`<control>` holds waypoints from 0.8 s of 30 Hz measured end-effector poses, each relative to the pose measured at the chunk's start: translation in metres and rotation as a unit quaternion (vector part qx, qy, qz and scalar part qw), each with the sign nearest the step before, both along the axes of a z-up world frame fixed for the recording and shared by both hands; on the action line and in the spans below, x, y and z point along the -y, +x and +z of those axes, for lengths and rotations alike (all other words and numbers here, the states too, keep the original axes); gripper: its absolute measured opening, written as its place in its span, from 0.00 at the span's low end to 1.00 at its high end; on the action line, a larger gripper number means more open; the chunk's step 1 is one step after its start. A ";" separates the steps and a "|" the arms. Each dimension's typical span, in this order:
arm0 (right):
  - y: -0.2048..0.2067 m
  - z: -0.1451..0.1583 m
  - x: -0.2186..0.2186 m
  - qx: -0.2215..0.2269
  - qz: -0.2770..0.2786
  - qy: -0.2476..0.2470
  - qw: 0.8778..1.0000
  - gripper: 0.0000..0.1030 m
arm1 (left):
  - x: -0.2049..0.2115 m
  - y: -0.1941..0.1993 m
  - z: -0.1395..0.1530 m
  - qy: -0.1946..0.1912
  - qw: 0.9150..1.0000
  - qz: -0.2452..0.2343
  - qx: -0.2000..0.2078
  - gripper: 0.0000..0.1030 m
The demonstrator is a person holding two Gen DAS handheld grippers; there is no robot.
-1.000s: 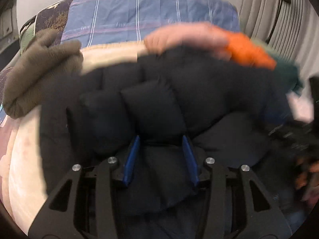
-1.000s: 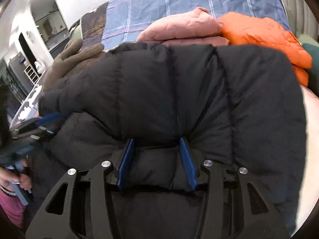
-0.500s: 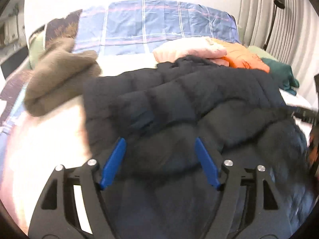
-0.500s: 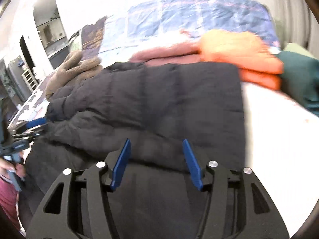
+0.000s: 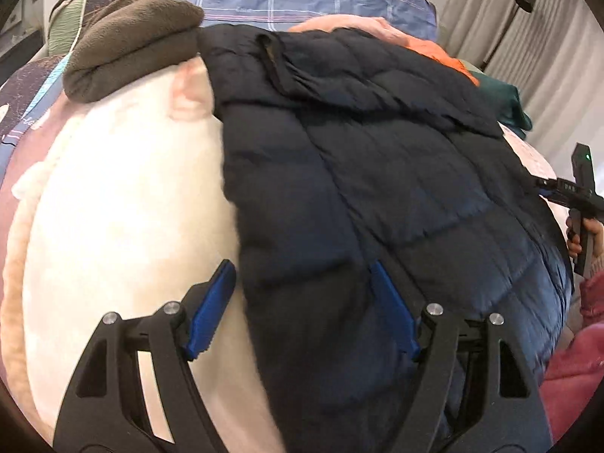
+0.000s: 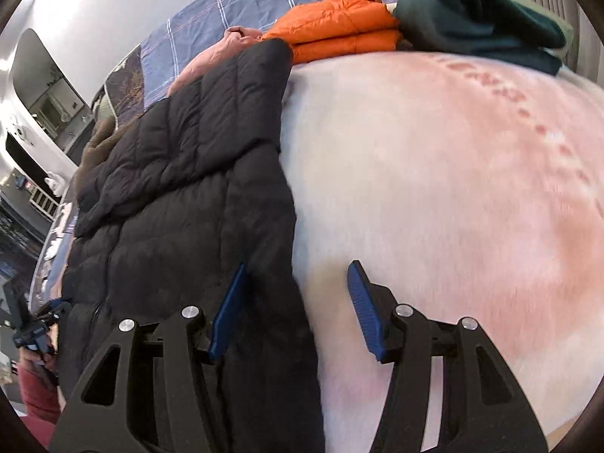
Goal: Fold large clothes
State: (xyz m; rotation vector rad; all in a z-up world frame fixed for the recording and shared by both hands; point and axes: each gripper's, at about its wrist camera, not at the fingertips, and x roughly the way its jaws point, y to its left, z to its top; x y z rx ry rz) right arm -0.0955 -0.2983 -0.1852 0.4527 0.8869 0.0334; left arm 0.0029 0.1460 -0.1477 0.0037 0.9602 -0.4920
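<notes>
Both grippers have slid outward from the middle of the black puffer jacket (image 5: 377,188) to its two side edges, and their jaws have just been opening, so neither now pinches any cloth. On the left, my left gripper (image 5: 302,302) stands wide, straddling the jacket's left edge: one pad over the white blanket (image 5: 124,207), the other over the quilting, with the edge loose between them. Beyond it a brown fleece (image 5: 128,37) lies bunched near the jacket's top corner. The jacket lies along the bed, its upper half already folded down onto itself. On the right, my right gripper (image 6: 298,294) is open about halfway across the jacket's right edge, with folded orange (image 6: 336,26) and green (image 6: 479,15) clothes stacked farther back. I judge one fold is done and I'm lining up the next. That calls for closing both jaws on the side edges together, then lifting evenly so the slippery padding doesn't slump.
</notes>
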 end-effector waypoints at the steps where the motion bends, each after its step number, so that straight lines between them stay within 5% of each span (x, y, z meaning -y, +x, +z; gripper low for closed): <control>1: -0.006 -0.001 -0.001 -0.001 0.004 0.006 1.000 0.54 | 0.001 -0.005 -0.001 0.003 1.000 -0.001 0.000 0.74; 13: -0.088 -0.011 -0.009 0.027 0.038 0.078 0.996 0.54 | -0.014 -0.078 -0.003 -0.055 0.998 -0.006 -0.003 0.71; 19: -0.122 -0.010 -0.013 0.048 0.055 0.112 0.991 0.54 | -0.020 -0.105 -0.002 -0.078 0.997 -0.011 -0.014 0.53; 24: -0.136 -0.007 -0.029 0.069 0.095 0.115 0.986 0.52 | -0.019 -0.121 0.001 -0.091 0.995 -0.022 -0.017 0.52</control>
